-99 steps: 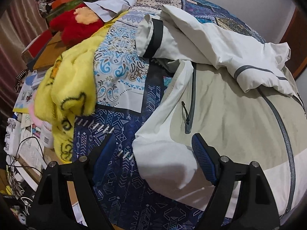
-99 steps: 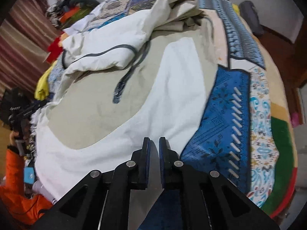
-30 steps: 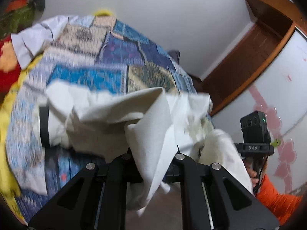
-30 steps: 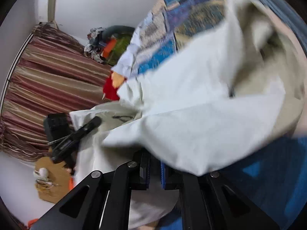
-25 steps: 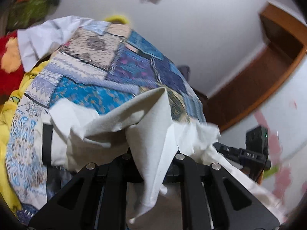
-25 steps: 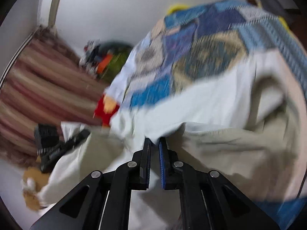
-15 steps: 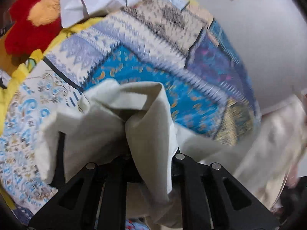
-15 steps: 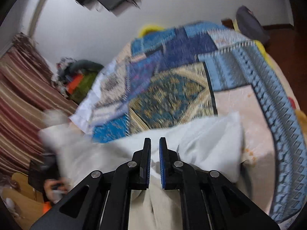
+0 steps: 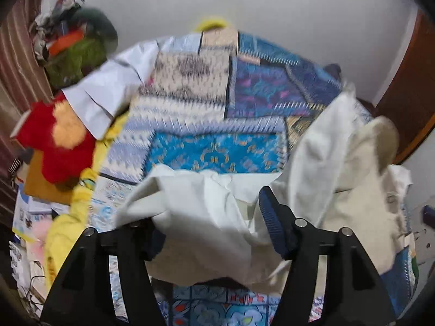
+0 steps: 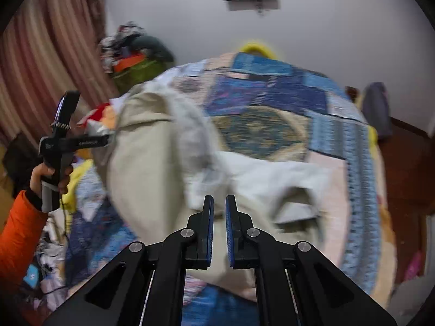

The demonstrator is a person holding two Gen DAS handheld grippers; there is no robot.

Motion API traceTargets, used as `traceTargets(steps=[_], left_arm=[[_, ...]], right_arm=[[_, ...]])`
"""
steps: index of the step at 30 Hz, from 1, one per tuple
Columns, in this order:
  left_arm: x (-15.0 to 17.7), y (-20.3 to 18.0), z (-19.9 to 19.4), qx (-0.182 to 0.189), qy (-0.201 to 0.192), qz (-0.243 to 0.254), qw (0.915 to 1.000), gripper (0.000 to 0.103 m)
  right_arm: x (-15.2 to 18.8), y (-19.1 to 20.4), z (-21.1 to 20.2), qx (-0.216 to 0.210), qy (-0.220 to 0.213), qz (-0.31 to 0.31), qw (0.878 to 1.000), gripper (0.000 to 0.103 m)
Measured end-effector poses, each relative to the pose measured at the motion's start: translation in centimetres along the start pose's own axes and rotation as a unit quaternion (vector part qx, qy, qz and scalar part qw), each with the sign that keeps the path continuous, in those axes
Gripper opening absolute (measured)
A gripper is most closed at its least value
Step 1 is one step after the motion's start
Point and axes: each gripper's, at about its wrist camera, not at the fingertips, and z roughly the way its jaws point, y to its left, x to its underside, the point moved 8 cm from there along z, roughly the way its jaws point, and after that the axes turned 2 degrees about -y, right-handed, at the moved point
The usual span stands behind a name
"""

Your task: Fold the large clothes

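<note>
A large white and beige jacket (image 9: 214, 217) lies bunched on a patchwork bed cover (image 9: 217, 103). My left gripper (image 9: 209, 217) is open, with the jacket's white cloth draped loosely between and over its fingers. In the right wrist view the same jacket (image 10: 152, 163) hangs in a blurred fold. My right gripper (image 10: 218, 212) has its jaws a narrow gap apart, with no cloth seen between them. The left gripper also shows in the right wrist view (image 10: 65, 125), held by a hand in an orange sleeve.
A red plush toy (image 9: 54, 141), a yellow blanket (image 9: 68, 217) and a white shirt (image 9: 108, 92) lie at the bed's left side. A clothes pile (image 10: 136, 51) and striped curtains (image 10: 40, 68) stand behind. A wooden wardrobe (image 9: 407, 95) is on the right.
My left gripper has opened and let go of the jacket's cloth, which now falls onto the bed. My right gripper's jaws have parted slightly and the cloth has slipped out of them.
</note>
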Motion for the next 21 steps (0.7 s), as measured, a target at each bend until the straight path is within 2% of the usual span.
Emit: traceTargets(steps=[1,4,7,10,12,14,15,16,17,18,19,21], left_arm=[[-0.3,0.2,-1.2,0.008,-0.008,-0.006,0.9999,0.063],[-1.2,1.0,-2.9,0.035,-0.029,-0.047,0.9978,0.074],[-1.7,2.1,-3.2,0.038,-0.034,-0.059,0.9969,0.074],[-2.0,3.6,-3.7,0.013,-0.047,-0.065,0.9967,0.074],[-2.1,4.1,-4.4,0.001,-0.061,-0.054,0.9967,0.074],[-2.2,4.9,-4.9,-0.026,-0.082,-0.037,0.9956,0.076],[-2.2,5.1,-5.0,-0.040,-0.089,-0.030,0.9948,0.076],[-2.0,5.0,-4.8,-0.043,-0.091,-0.025,0.9946,0.077],[-1.8,4.6,-4.4,-0.034,-0.086,-0.020,0.9955,0.077],[-1.3,3.8,-3.8,-0.018,-0.074,-0.014,0.9970,0.077],[-0.4,2.5,-3.0,0.004,-0.054,-0.001,0.9985,0.077],[1.5,-0.7,-1.5,0.046,-0.028,0.039,0.9978,0.077]], right_arm=[[-0.2,1.3,0.3,-0.020,-0.003,-0.002,1.000,0.005],[-0.7,4.7,2.0,-0.067,0.002,-0.004,0.998,0.005],[0.5,7.1,6.3,-0.075,0.049,-0.026,0.996,0.005],[2.6,6.2,11.2,-0.017,0.103,-0.054,0.993,0.004],[3.1,4.8,12.4,-0.014,0.119,-0.043,0.992,0.004],[2.1,2.5,12.0,-0.009,0.104,-0.014,0.994,0.004],[1.3,1.2,11.5,0.011,0.090,-0.008,0.996,0.005],[0.4,-0.7,11.0,0.063,0.073,-0.010,0.995,0.005],[-0.6,-2.7,10.5,0.126,0.057,-0.015,0.990,0.005],[-1.3,-4.1,9.9,0.163,0.047,-0.016,0.985,0.005],[-2.0,-5.5,9.0,0.179,0.039,-0.007,0.983,0.005],[-2.8,-6.5,7.0,0.147,0.027,0.021,0.988,0.005]])
